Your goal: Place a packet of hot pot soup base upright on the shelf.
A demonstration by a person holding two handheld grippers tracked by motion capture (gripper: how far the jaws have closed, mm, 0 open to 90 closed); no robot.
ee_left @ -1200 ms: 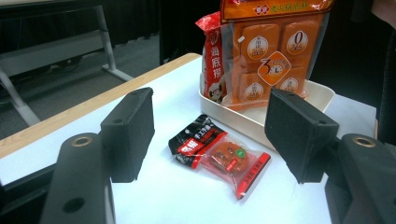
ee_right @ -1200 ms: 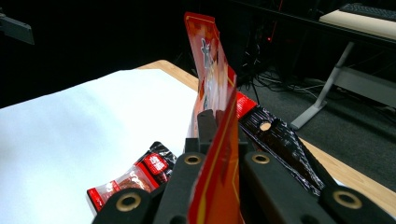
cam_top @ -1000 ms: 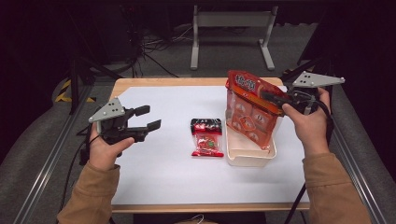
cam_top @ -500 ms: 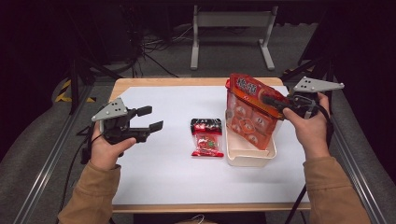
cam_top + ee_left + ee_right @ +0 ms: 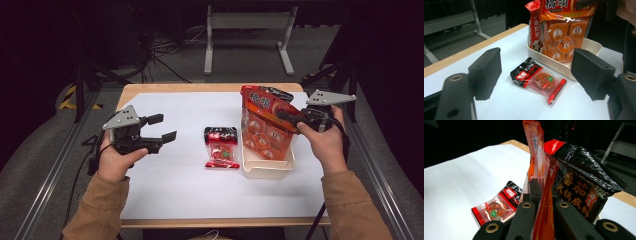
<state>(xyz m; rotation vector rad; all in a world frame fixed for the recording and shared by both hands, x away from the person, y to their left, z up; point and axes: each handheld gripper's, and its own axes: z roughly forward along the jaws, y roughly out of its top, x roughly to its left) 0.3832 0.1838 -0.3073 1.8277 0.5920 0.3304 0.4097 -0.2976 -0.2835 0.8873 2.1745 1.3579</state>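
Observation:
A large orange snack bag stands upright in a cream tray on the right of the white table. My right gripper is shut on that bag's top edge; in the right gripper view the jaws pinch the orange film. A black-and-red bag stands right behind it. A small red and black packet lies flat mid-table, just left of the tray. My left gripper hovers at the left, its jaws just opening with nothing between them, aimed toward the packet and tray.
The table's wooden edge runs along the far side, with a metal stand and cables on the floor beyond. Rails flank the table on both sides. White table surface spreads left and in front of the packet.
The right gripper has lowered the orange bag a little into the tray. The left gripper's jaws have spread slightly wider; that hand has stayed put.

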